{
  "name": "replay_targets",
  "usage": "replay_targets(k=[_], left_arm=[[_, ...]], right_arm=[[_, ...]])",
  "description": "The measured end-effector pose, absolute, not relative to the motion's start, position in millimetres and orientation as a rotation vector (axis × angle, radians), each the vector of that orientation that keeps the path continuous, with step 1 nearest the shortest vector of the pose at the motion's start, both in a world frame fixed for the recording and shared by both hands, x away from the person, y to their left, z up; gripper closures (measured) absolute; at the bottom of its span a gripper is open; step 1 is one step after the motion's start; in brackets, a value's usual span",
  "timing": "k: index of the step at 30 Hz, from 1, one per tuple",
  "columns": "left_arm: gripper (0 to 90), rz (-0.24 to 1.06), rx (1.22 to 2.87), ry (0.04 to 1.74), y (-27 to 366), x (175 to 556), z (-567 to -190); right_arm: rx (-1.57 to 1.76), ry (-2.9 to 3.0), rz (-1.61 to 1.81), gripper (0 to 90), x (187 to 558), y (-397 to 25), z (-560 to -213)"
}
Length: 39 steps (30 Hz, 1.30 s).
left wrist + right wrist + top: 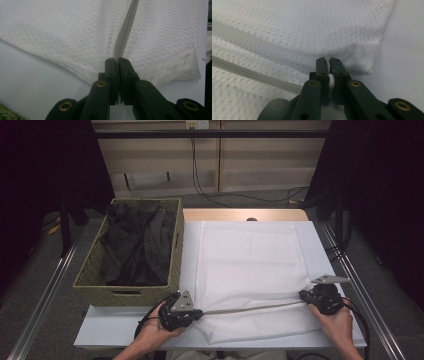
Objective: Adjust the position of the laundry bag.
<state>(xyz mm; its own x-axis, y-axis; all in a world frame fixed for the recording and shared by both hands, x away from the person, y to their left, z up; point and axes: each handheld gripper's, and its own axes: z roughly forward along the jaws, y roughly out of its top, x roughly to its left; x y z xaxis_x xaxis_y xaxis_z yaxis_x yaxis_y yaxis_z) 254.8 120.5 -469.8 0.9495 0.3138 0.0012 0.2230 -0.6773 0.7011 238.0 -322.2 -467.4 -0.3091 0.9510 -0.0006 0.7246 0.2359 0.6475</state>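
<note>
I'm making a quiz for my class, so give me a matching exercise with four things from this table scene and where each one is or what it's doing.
Things:
1. basket
2. mesh bag
3. left tool
4. right tool

Places or states:
A. shut on the zipper's left end
B. spread flat on the table's middle
C. at the table's left, holding dark clothes
D. shut on the bag at the zipper's right end

Pairs: 1-C, 2-B, 3-A, 4-D
</note>
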Motion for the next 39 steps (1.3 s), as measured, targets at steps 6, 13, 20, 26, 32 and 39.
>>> replay_targets(k=[6, 13, 20, 26, 32, 39], left_arm=[[86.4, 0.155, 2.323, 0.383, 129, 253, -468], [86.4, 0.157, 2.325, 0.392, 124, 255, -471], [86.3, 0.145, 2.288, 0.404, 124, 254, -470], [86.2, 0.140, 2.301, 0.394, 125, 255, -470], [86.0, 0.125, 2.285, 0.409, 119, 257, -470], [85.9, 0.117, 2.299, 0.407, 114, 257, -471]], right_arm=[[1.519, 2.139, 0.781, 86.8, 237, -317, -468], [1.507, 2.106, 0.791, 86.7, 226, -318, -463], [1.490, 2.052, 0.806, 86.6, 213, -319, -459], [1.523, 2.035, 0.807, 86.7, 198, -315, -456], [1.512, 1.977, 0.794, 86.7, 192, -316, -451], [1.521, 1.927, 0.808, 86.7, 180, -316, -442]])
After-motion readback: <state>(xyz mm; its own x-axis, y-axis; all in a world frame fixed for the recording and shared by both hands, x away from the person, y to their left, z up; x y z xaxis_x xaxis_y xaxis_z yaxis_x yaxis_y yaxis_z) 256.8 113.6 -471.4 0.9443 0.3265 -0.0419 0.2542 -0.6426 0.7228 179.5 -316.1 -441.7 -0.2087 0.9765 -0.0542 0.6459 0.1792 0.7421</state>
